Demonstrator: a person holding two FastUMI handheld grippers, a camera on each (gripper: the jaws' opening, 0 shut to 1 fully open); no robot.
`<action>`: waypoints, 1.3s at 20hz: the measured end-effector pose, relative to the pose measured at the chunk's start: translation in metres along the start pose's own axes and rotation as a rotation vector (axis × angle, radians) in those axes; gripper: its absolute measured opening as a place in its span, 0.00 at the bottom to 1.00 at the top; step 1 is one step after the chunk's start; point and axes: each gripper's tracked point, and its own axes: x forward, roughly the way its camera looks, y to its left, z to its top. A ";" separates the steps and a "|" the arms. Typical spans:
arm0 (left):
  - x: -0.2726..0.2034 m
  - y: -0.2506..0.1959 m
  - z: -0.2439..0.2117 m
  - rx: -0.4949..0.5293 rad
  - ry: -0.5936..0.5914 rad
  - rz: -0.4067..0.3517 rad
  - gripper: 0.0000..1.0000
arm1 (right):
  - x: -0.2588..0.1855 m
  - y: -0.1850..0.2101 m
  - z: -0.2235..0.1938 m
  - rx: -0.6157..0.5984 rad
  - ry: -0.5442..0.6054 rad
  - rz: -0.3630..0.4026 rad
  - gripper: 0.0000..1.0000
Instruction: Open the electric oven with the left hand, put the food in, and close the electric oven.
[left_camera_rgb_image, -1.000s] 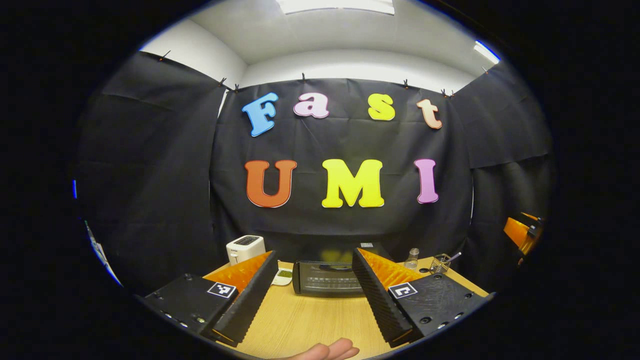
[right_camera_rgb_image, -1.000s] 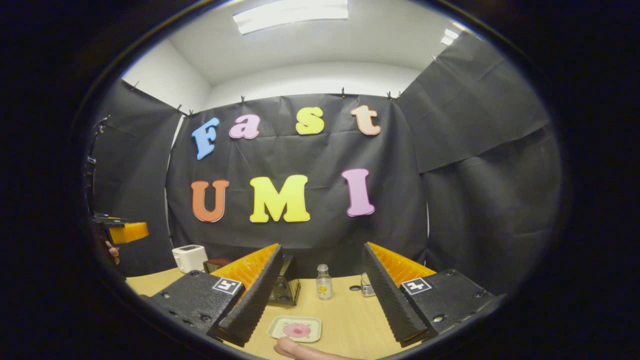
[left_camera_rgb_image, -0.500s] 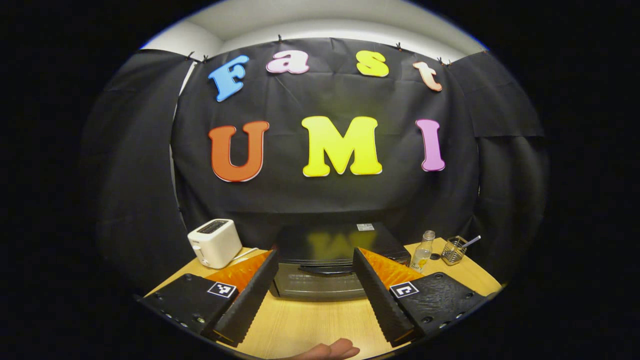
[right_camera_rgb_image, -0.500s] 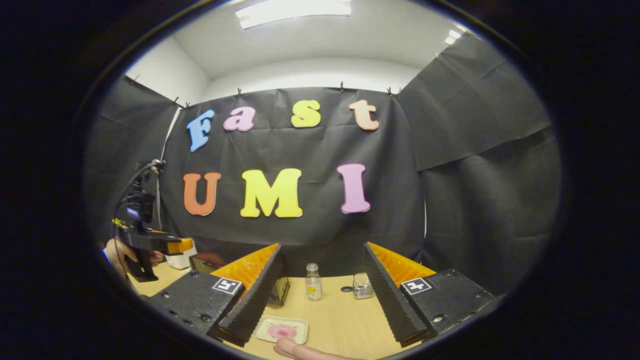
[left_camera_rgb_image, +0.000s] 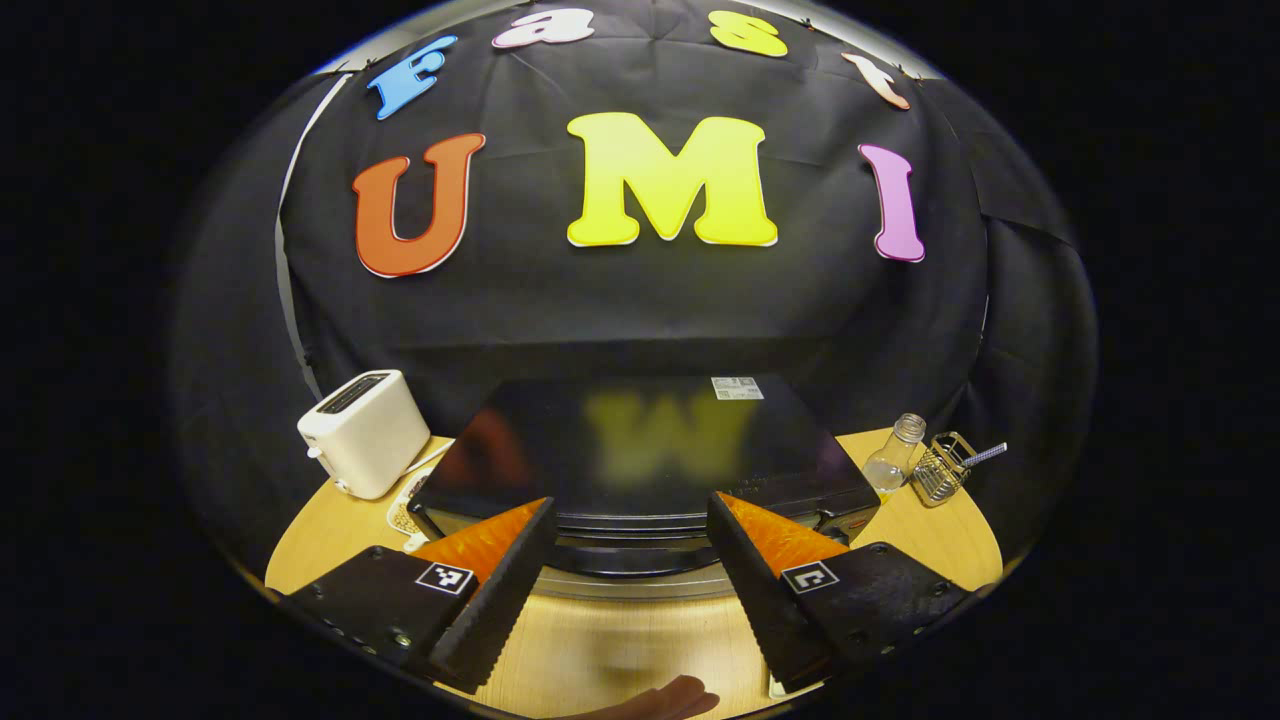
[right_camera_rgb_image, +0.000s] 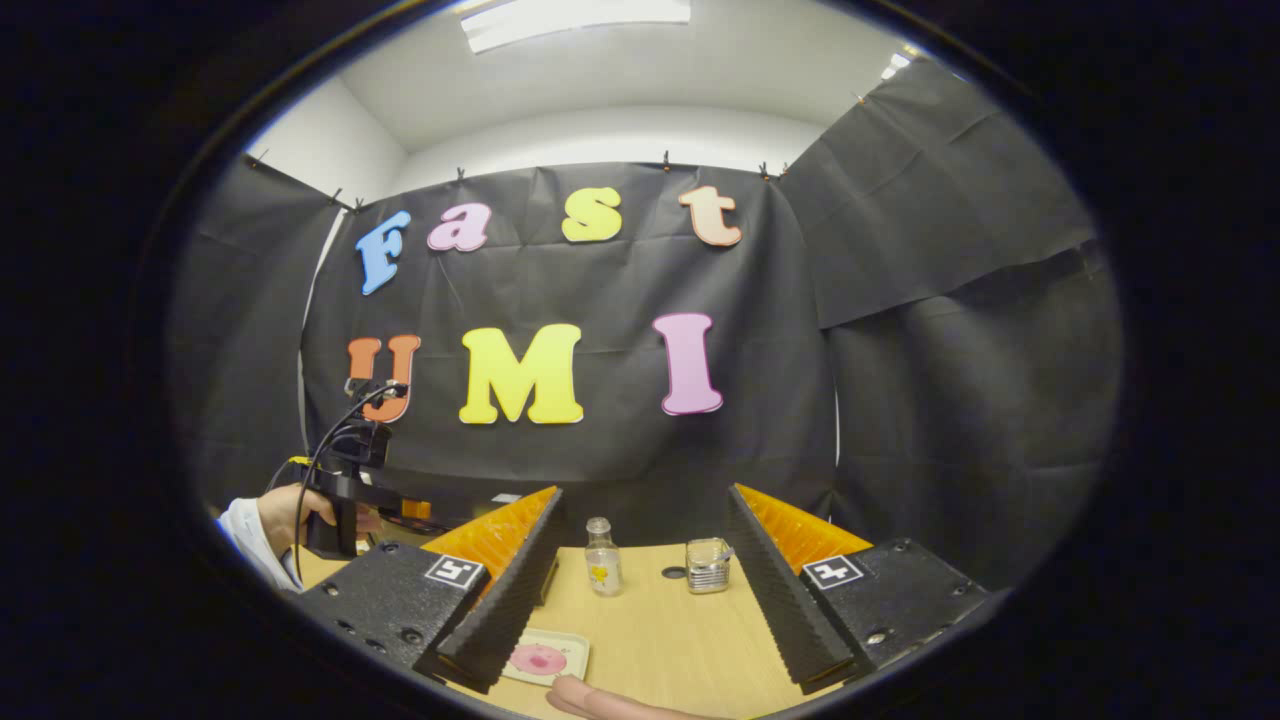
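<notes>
Over the last second the left gripper (left_camera_rgb_image: 628, 540) had closed in on the oven (left_camera_rgb_image: 640, 470): from standing well back across the table (left_camera_rgb_image: 620, 650), it had come to hover just above and in front of the oven, whose dark top and door edge had grown large between the spread fingers. The fingers stood wide apart, holding nothing, with the door handle (left_camera_rgb_image: 625, 558) lying between and just beyond their tips; whether they touched it could not be told. The door looked shut. That suggested the opening step was just about to begin, with the approach nearly finished. In the right gripper view, the left gripper (right_camera_rgb_image: 400, 505) and the hand (right_camera_rgb_image: 290, 510) holding it had moved in toward the oven's side. The right gripper (right_camera_rgb_image: 640, 545) hung low over the table, fingers spread and empty. The food (right_camera_rgb_image: 537, 658), a pink piece on a small tray (right_camera_rgb_image: 560, 648), lay on the table just beside the right gripper's left finger, not yet picked up. A toaster (left_camera_rgb_image: 362, 432), a bottle (left_camera_rgb_image: 893, 458) and a wire basket (left_camera_rgb_image: 945, 468) flanked the oven.
</notes>
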 end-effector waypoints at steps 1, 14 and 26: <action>0.002 0.000 -0.005 -0.007 0.023 -0.002 0.95 | -0.002 -0.005 0.000 -0.002 0.002 -0.009 1.00; -0.004 0.001 -0.018 0.047 0.048 0.017 0.96 | -0.047 -0.003 0.005 -0.028 0.044 0.012 1.00; -0.048 -0.005 -0.065 0.035 0.041 0.001 0.96 | -0.083 0.003 0.001 -0.030 0.076 -0.004 1.00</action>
